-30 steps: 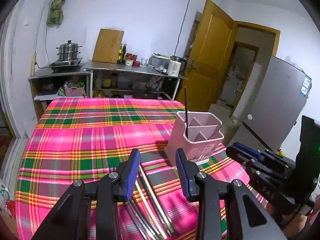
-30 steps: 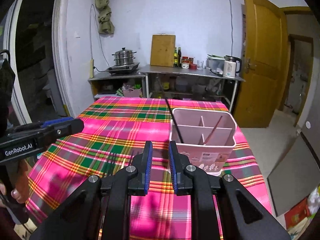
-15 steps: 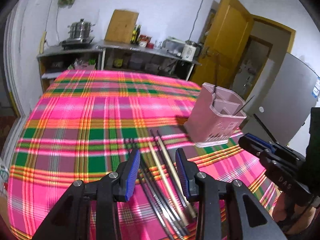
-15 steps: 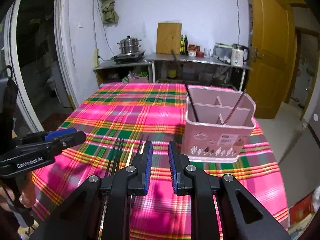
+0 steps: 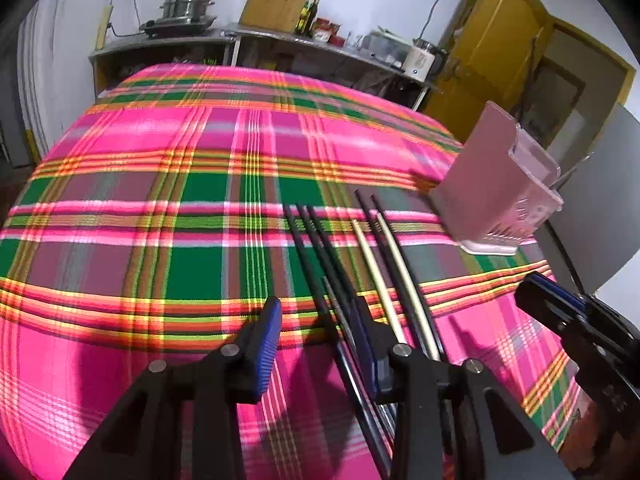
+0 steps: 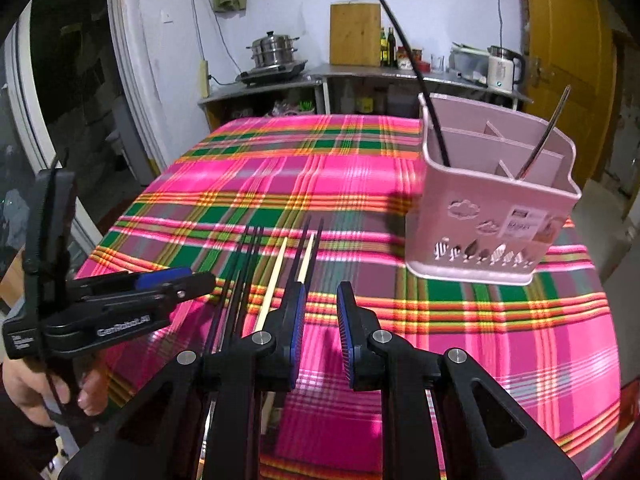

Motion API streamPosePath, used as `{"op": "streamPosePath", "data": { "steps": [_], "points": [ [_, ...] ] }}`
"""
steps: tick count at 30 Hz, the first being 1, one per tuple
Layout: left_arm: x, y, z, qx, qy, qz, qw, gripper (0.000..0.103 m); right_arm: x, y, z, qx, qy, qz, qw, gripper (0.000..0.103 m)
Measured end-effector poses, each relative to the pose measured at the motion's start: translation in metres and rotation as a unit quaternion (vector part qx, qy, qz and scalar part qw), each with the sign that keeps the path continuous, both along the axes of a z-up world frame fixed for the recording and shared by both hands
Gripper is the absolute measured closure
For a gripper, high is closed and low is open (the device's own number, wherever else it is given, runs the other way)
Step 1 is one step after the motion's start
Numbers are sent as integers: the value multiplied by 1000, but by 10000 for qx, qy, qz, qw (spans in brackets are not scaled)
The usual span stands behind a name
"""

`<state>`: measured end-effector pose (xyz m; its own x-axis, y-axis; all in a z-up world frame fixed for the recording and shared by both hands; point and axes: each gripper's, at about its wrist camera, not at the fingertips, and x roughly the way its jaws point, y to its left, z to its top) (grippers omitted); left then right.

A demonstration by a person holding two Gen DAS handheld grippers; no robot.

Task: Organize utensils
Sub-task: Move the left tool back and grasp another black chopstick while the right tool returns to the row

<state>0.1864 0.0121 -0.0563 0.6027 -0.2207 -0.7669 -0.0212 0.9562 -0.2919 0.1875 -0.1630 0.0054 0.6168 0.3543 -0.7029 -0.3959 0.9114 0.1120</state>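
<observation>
Both grippers have dropped toward the chopsticks [image 5: 384, 264] lying side by side on the plaid tabletop [image 5: 160, 184]. Left gripper [image 5: 320, 344] is closing, its jaws spread over the black sticks without pinching any. Right gripper [image 6: 320, 320] stands slightly apart, empty. Holder [image 6: 492, 208] sits just beyond, two sticks inside.

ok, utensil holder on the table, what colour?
Pale pink utensil holder, with small printed figures low on its front. Clearest in the right wrist view.
</observation>
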Motion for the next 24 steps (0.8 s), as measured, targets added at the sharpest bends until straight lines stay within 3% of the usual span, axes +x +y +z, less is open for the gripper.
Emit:
{"op": "streamPosePath", "data": {
  "steps": [11,15,24],
  "points": [
    [15,-10,-7,444,-9,76,9990,82,9,1,-14,7,184,5,9998,86],
    [22,-10,-8,580,0,105,9983,91,9,2,-16,16,214,10,9998,86],
    [16,-2,-7,769,-37,-178,9969,95,10,5,-17,41,251,34,9997,86]
  ]
}}
